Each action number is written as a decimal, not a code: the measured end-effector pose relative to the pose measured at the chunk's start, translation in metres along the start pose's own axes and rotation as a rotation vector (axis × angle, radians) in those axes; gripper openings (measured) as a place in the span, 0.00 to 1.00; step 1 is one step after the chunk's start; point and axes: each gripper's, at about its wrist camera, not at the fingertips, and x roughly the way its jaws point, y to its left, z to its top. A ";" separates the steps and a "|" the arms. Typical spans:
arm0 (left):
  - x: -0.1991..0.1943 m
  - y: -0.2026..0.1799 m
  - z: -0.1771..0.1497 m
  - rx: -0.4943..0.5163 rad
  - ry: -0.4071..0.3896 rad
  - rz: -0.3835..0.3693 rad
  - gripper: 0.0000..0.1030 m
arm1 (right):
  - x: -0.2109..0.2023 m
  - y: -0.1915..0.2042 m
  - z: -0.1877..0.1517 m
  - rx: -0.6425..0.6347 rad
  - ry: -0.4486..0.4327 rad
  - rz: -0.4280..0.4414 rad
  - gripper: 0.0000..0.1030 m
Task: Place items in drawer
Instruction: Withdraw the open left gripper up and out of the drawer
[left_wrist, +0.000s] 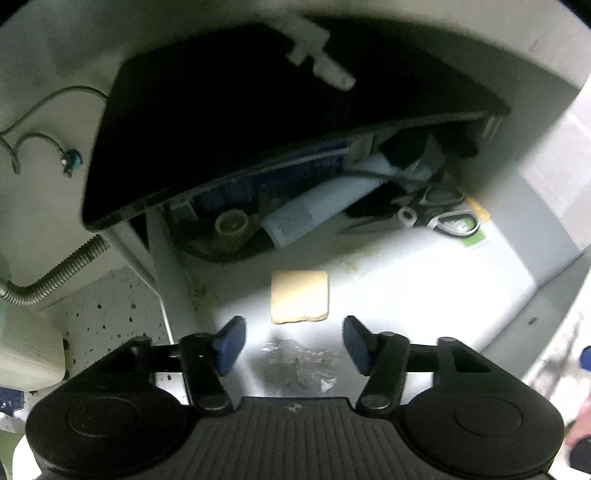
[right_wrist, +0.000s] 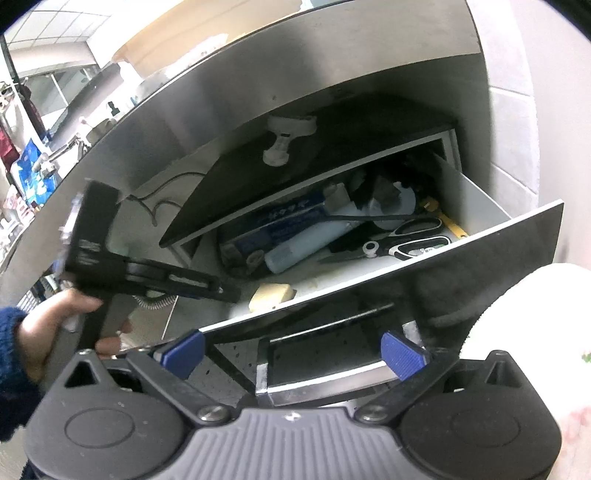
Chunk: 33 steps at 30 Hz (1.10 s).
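Observation:
A pale yellow sponge-like block (left_wrist: 299, 295) lies flat on the white floor of the open drawer (left_wrist: 424, 288), just ahead of my left gripper (left_wrist: 293, 343). That gripper is open, its blue pads apart with nothing between them. In the right wrist view the same block (right_wrist: 271, 293) sits near the drawer's front left corner. There the left gripper (right_wrist: 221, 290), held by a hand (right_wrist: 55, 321), reaches in beside it. My right gripper (right_wrist: 291, 354) is open in front of the dark drawer front (right_wrist: 480, 258). The silver handle (right_wrist: 325, 384) lies between its pads, untouched.
At the back of the drawer lie scissors (left_wrist: 443, 218), a white cylinder (left_wrist: 314, 214), a blue box (right_wrist: 273, 221) and dark clutter. A black panel (left_wrist: 240, 122) overhangs the drawer's rear. A corrugated metal hose (left_wrist: 66, 273) and thin wires hang to the left.

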 end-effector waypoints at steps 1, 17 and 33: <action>-0.006 -0.001 -0.002 -0.008 -0.015 -0.008 0.63 | 0.000 0.001 0.000 -0.003 0.001 -0.001 0.99; -0.079 -0.005 -0.011 -0.094 -0.209 0.041 0.78 | 0.002 0.016 -0.001 -0.105 0.002 -0.052 0.99; -0.141 -0.008 -0.033 -0.169 -0.392 0.171 0.96 | 0.002 0.034 -0.004 -0.214 -0.019 -0.109 0.99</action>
